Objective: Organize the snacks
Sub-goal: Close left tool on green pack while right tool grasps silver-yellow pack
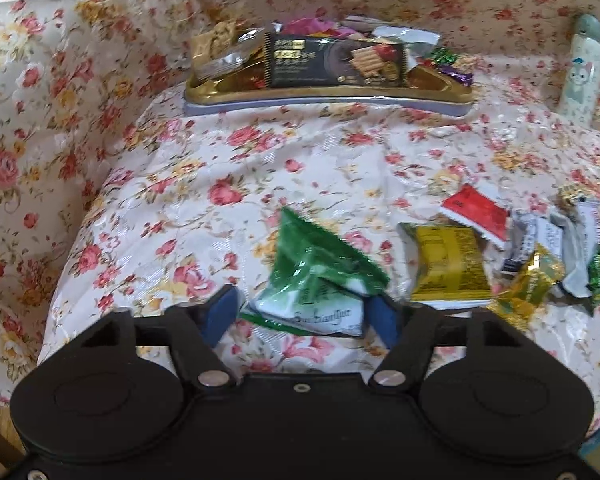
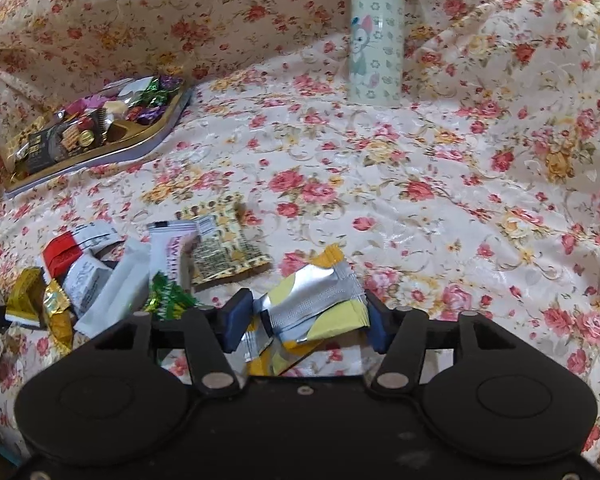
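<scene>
While my left jaws (image 1: 300, 314) pinch the green-and-white packet (image 1: 320, 280), my right jaws (image 2: 306, 322) clamp the silver-and-yellow sachet (image 2: 316, 304) over the floral cloth (image 2: 380, 180).

Cream tablecloth (image 1: 228, 152) printed with pink, red and yellow roses. Gold rectangular snack tray (image 1: 328, 94), black biscuit box (image 1: 336, 62) inside. Nearer than the tray: green-and-white triangular packet (image 1: 320, 280), yellow packet with black print (image 1: 448, 268), red sachet (image 1: 476, 212). Silver-and-yellow wrapper (image 2: 320, 304). Pale mint bottle with cartoon cat and flower print (image 2: 376, 44), right of the tray.
</scene>
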The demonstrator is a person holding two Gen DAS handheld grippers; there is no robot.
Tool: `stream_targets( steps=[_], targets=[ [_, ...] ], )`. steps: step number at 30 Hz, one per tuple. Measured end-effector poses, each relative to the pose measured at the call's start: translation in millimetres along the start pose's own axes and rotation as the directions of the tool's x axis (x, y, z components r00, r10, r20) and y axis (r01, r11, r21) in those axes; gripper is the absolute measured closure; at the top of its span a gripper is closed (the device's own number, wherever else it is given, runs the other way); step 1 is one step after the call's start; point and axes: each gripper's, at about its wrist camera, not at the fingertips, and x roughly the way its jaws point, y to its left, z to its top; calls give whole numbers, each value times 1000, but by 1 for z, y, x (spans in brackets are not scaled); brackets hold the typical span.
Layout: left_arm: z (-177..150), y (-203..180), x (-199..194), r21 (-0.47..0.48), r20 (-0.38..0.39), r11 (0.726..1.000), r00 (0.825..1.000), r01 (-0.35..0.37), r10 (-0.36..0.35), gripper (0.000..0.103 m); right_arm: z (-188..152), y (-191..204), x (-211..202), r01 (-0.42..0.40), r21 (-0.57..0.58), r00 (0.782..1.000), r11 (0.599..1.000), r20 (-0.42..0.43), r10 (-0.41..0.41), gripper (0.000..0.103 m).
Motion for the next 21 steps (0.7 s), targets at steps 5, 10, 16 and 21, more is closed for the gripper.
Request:
stream_targets(
  steps=[5,10,16,21],
  targets=[
    [6,-1,3,-14,-11,1000,1000,16,-16,40,0,-10,-4,6,45,1000,999,9,-6,36],
    [10,-6,6,-4,-34,1000,999,-5,4,39,-3,-16,-13,20,79,999,997,24,-22,35],
    [15,-10,9,-15,-56,1000,998,-23,22,38,-7,-24,-23,18,204,1000,979,-7,-17,34],
    [14,-10,9,-15,-46,1000,999,-26,25,38,-12,-29,-18,-19,325,995,946,-82,48,35]
  ],
)
